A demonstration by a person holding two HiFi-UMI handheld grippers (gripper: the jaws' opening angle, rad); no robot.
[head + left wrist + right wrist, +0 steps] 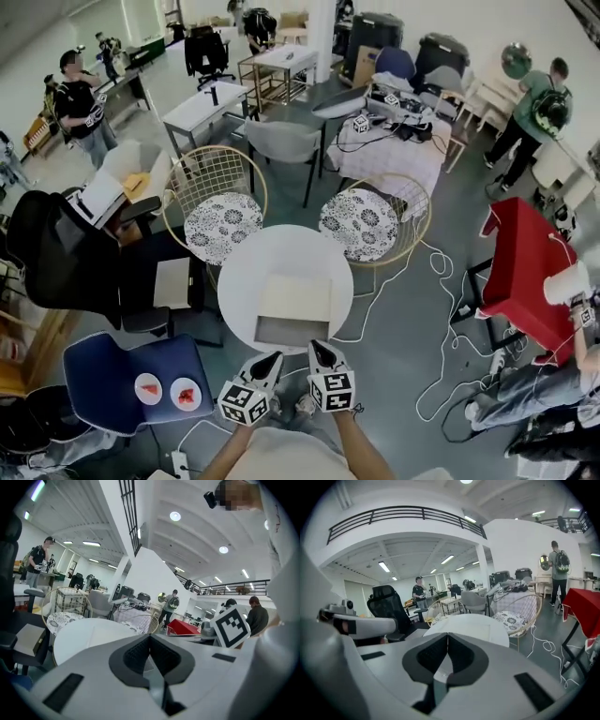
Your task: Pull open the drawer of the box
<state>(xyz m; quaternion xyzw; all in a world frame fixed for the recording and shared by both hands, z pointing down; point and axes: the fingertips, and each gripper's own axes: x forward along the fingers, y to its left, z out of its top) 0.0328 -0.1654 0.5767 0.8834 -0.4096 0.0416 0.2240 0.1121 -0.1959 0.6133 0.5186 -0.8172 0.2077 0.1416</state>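
A flat cream box (293, 302) lies in the middle of a round white table (239, 281), and its darker front face (291, 332) is turned toward me. Both grippers hover just short of the table's near edge and touch nothing. My left gripper (273, 358) is shut with nothing in it; in its own view the dark pads (140, 651) meet above the table (79, 639). My right gripper (319, 348) is also shut and empty, with its pads (457, 653) pressed together. Beyond them the right gripper view shows the box (471, 626) on the table (497, 634).
Two wire chairs with patterned cushions (223, 225) (359, 223) stand behind the table. At the lower left is a blue chair (122, 375) holding two plates, beside a black office chair (56, 253). A red table (525, 272) and floor cables (441, 281) lie to the right. People stand around the room.
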